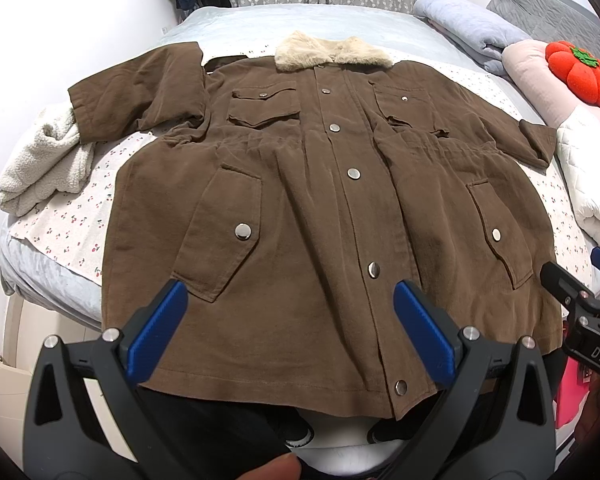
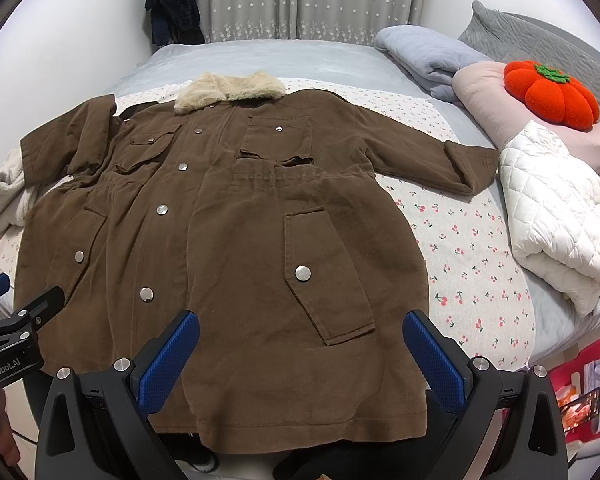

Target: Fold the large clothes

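The brown coat (image 1: 320,208) lies buttoned and flat on the bed (image 1: 260,20), its hem overhanging the near edge. Left tongs (image 1: 290,328) and right tongs (image 2: 300,356) both gape, released, above the hem. The far sleeve's cuff is folded under.

Left wrist view: looking forward from the bed's (image 1: 228,28) foot edge, close above the coat (image 1: 300,208) hem, lower centre. Right wrist view: same direction, offset rightward. Shared: coat (image 2: 228,240), curtains, pumpkin cushion (image 2: 552,94).
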Motion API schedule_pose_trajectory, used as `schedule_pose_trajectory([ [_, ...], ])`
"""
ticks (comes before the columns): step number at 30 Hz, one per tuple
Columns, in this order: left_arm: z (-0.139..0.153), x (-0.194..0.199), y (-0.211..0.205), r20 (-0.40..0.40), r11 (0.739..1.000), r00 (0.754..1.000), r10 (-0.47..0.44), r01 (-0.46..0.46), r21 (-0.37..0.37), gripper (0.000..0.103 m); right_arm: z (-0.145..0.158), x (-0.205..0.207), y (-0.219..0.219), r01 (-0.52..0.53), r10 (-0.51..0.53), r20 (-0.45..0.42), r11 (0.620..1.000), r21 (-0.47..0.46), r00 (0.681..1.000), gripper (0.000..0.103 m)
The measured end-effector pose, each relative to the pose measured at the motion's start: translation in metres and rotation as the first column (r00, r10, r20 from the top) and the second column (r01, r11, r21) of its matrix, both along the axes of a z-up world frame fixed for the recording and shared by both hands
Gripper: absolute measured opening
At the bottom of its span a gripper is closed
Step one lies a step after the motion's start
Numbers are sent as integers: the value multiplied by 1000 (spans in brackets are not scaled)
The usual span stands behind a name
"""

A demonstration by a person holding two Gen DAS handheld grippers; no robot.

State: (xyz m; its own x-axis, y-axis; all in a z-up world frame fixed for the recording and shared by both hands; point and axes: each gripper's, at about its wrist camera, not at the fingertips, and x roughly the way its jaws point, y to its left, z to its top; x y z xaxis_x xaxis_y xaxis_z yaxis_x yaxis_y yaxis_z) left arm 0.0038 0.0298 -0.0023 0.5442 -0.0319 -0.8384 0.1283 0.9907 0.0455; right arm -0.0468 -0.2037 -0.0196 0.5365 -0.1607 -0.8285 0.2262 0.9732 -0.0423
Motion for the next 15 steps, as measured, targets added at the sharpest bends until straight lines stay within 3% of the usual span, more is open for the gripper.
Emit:
schedule_pose_trajectory([
  [15,0,0,0,0,1000,1000,0,0,1,102,0,0,1,1,-1,-3,1000,0,1000,103],
])
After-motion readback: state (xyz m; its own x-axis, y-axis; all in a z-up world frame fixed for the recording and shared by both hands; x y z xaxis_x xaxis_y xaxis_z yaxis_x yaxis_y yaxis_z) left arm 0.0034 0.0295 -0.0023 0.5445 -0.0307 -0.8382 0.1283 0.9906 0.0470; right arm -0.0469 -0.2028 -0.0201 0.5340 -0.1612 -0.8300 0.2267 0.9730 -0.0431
